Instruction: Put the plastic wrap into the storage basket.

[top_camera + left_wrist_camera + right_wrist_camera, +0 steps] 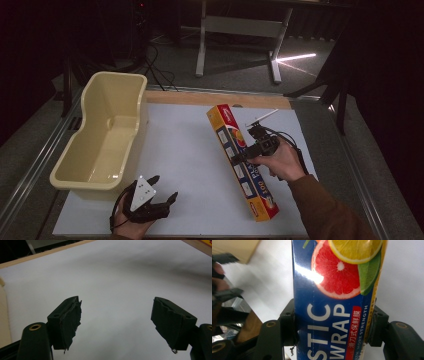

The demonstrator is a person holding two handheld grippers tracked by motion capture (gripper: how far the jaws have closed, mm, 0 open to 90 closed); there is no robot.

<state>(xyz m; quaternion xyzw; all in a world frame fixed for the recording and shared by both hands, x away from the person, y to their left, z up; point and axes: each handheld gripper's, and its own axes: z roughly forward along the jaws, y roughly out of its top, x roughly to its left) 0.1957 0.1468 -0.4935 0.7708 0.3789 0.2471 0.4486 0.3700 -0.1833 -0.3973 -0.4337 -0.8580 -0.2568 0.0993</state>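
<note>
Cream plastic rectangular tub (100, 137) at the white table mat's (190, 165) left edge; left gripper (162, 191) just beside its near corner, jaws spread, empty; long blue-and-orange cardboard plastic-wrap box (242, 160) lying diagonally right of centre, clamped mid-length by right gripper (239, 157).

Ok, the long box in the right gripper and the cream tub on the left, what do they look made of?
The plastic wrap box looks like glossy printed cardboard: sharp folded edges, a bright glare patch on its blue face. The tub looks like moulded plastic, smooth and slightly shiny, with rounded corners and a rolled rim. Neither can be confirmed by look alone.
</note>
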